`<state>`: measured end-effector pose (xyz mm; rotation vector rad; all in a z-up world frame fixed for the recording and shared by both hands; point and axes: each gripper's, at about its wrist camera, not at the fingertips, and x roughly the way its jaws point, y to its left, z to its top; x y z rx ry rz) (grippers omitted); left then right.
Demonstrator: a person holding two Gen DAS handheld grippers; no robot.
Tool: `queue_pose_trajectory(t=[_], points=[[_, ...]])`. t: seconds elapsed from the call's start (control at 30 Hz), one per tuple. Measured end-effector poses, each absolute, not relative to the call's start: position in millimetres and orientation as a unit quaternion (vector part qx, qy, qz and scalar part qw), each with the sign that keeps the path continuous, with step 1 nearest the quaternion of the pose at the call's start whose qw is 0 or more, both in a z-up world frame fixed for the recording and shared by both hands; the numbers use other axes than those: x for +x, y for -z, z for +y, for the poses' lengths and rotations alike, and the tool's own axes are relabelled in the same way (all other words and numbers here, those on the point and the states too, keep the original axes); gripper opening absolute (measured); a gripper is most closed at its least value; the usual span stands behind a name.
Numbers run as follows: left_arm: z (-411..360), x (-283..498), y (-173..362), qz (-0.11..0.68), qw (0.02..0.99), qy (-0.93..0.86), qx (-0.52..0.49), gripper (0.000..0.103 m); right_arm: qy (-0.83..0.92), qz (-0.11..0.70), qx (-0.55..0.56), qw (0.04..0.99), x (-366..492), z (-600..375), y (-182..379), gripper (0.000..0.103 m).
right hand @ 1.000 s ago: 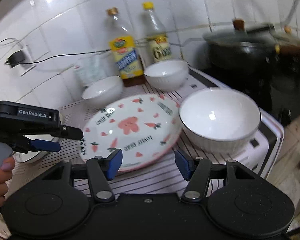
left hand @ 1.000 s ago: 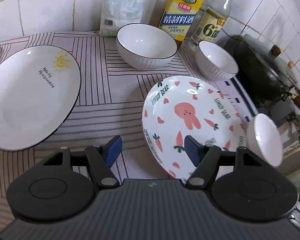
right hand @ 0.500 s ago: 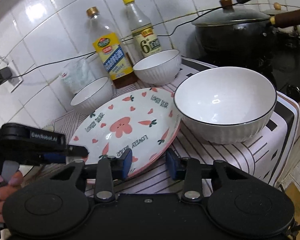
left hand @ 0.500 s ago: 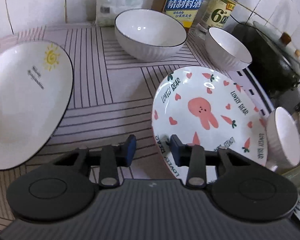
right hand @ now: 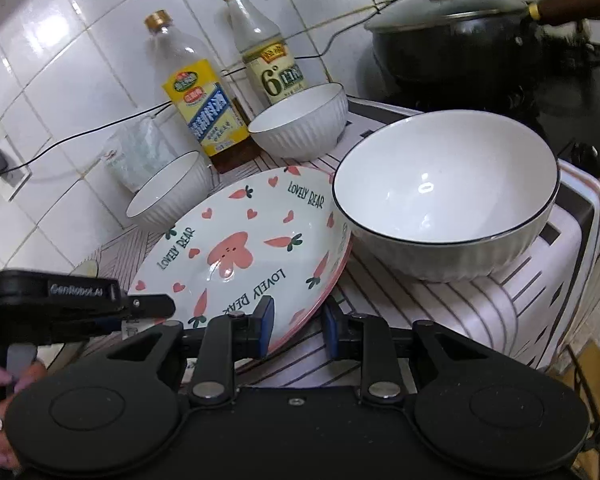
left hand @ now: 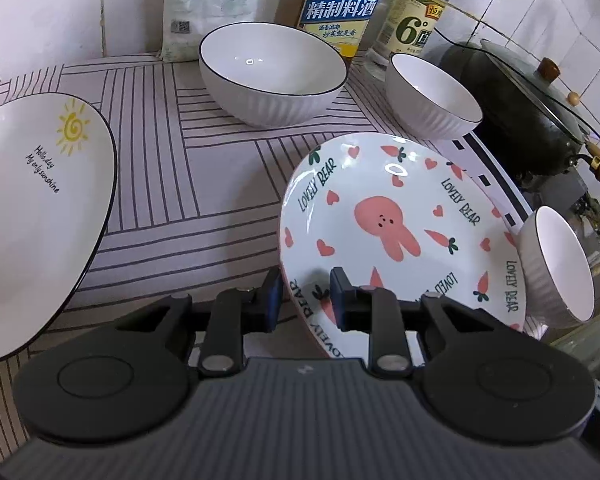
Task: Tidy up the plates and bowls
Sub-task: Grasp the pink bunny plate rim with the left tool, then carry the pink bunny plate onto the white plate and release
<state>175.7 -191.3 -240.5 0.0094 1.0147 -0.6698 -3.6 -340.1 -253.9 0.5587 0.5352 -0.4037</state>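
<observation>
Left wrist view: we are closing both tools, left tool and right tool, on the "LOVELY BEAR" plate rim; a "6°" bottle is standing behind.

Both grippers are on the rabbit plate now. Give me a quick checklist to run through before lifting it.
1. Left gripper astride the rabbit plate rim: ok. Its jaws have just been closing with the rim between them.
2. Right gripper astride the same plate's rim: ok. Its jaws have also just been closing around it.
3. Pads pressing firmly on the rim: cannot tell, on either side.
4. Plate clear of the big bowl: not ok. The plate's edge appears to touch the bowl's side.
5. Nothing lying on the plate: ok.
6. Sun plate bare, if stacking there: ok.
</observation>
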Motion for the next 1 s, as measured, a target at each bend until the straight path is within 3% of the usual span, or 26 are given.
queue_pose_trajectory(t=[0.3,1.0], points=[[-193,171,240,0.472,0.829,0.301,0.002,0.023,0.187,0.259,0.22,0.922,2,-339,253,0.031],[-160,140,220,0.45,0.837,0.311,0.015,0.023,0.154,0.28,0.222,0.921,-12,-323,235,0.03]])
